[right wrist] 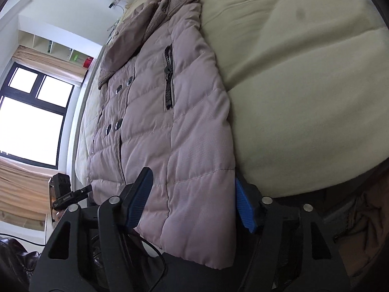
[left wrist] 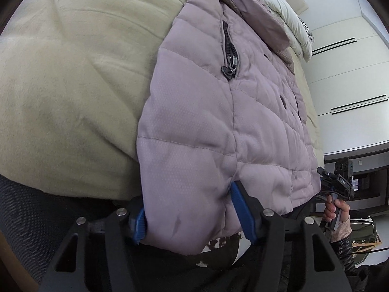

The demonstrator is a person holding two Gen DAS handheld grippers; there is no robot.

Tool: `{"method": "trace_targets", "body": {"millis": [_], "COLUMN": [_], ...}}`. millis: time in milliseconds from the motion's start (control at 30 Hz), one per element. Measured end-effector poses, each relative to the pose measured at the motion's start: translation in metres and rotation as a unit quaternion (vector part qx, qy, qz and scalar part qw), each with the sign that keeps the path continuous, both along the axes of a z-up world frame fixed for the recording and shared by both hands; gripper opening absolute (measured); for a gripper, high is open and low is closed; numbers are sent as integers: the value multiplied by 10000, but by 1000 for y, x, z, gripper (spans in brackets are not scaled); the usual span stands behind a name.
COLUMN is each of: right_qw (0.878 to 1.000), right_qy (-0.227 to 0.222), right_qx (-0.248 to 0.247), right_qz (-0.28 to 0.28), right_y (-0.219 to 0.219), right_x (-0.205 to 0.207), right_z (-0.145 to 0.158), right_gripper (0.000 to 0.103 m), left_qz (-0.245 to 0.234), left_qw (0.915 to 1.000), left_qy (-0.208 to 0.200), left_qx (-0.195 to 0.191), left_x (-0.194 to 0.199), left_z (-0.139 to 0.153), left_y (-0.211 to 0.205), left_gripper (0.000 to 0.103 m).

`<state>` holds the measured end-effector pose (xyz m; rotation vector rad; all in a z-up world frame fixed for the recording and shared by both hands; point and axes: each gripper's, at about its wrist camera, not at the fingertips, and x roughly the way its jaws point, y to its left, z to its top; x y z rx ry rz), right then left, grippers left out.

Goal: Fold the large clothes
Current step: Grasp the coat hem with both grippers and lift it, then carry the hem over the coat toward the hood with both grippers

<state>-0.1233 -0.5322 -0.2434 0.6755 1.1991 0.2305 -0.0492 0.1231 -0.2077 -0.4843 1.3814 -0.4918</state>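
Note:
A mauve quilted puffer jacket [left wrist: 218,112] lies flat on a beige bed [left wrist: 68,92], front up, with a black pocket zipper [left wrist: 229,56] and snap buttons. Its hem hangs over the bed's near edge. My left gripper [left wrist: 187,209] is open, its blue-padded fingers straddling one bottom corner of the hem. In the right wrist view the jacket [right wrist: 158,121] runs away toward its collar. My right gripper [right wrist: 192,199] is open too, its fingers either side of the other hem corner. The right gripper also shows in the left wrist view [left wrist: 340,182].
A white quilted duvet [left wrist: 279,7] lies at the head of the bed. White wardrobe doors [left wrist: 345,77] stand beyond the bed. A window [right wrist: 31,112] with tan blinds and wall shelves [right wrist: 58,48] are on the other side. The beige sheet [right wrist: 304,85] spreads beside the jacket.

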Motion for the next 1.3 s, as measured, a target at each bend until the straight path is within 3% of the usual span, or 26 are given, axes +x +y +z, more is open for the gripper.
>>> {"method": "trace_targets", "body": {"millis": [100,167,200,233,267,433,567,767,833,933,1000,1167,1300], "right_qw": [9996,9992,9989,9987,9986,9994,9984,9980,9980,9990,9987,9931,9825], "right_qy": [270,311,354,406,459,330,141,97,136,-6,-266,-1001,-1709], "right_qx": [72,245,302,303,245,-131,-511,-498,-398,9,264,564,737], "right_qz": [84,-41,-91,-89,-66,-15,183,370,482,445,344,247,11], "right_y": [3,-2,-4,-5,-4,9,25,36,37,36,34,37,33], "right_x": [1,-2,-4,-4,-4,-7,-9,-32,-45,-58,-54,-15,26], "right_z": [-11,-10,-12,-14,-16,-12,3,20,26,31,38,76,115], "right_gripper": [57,50,45,34,30,12,8,7,7,7,7,7,7], "left_qz": [-21,-108,-170,-259,-349,-771,-1069,-1478,-1409,-895,-537,120,587], "left_qw": [10000,9998,9996,9990,9982,9909,9848,9821,9862,9957,9971,9885,9739], "left_qy": [-57,-121,-176,-259,-345,-680,-933,-545,-340,-244,-355,-886,-1328], "left_qx": [53,90,143,249,353,874,1001,1036,806,31,-408,-1218,-1745], "left_x": [0,-1,-1,-1,-2,-9,-20,-53,-58,-48,-35,7,54], "left_z": [1,4,6,9,12,25,40,44,41,46,58,103,138], "left_y": [-2,-6,-8,-12,-16,-36,-41,-30,-20,1,12,25,28], "left_gripper": [62,39,32,22,16,9,8,8,8,8,8,8,8]}}
